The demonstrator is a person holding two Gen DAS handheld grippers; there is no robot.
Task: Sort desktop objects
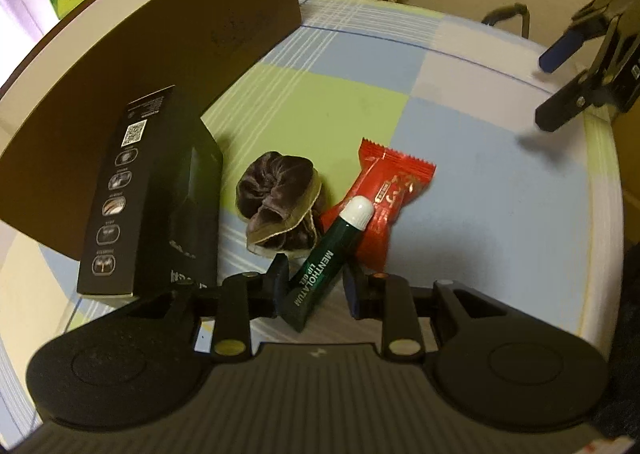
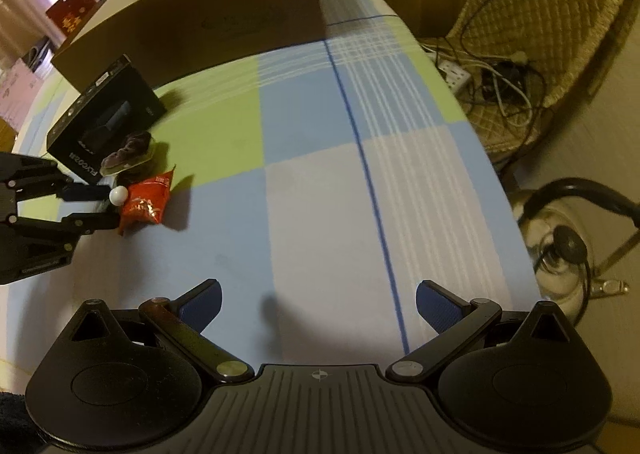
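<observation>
My left gripper (image 1: 316, 286) is shut on a dark green Mentholatum lip gel tube (image 1: 326, 266) with a white cap, holding it just above the checked cloth. The tube's cap overlaps a red snack packet (image 1: 384, 197). A dark purple scrunchie (image 1: 276, 201) lies beside it, next to a black product box (image 1: 148, 197). In the right wrist view my right gripper (image 2: 318, 306) is open and empty over the cloth; the left gripper (image 2: 90, 205), white cap (image 2: 119, 195), red packet (image 2: 146, 203), scrunchie (image 2: 128, 151) and black box (image 2: 106, 115) sit at the left.
A large brown cardboard box (image 1: 168, 53) stands at the back left of the checked table cloth (image 1: 460, 213); it also shows in the right wrist view (image 2: 208, 21). Right of the table edge are a power strip with cables (image 2: 492, 81) and a kettle (image 2: 560, 254).
</observation>
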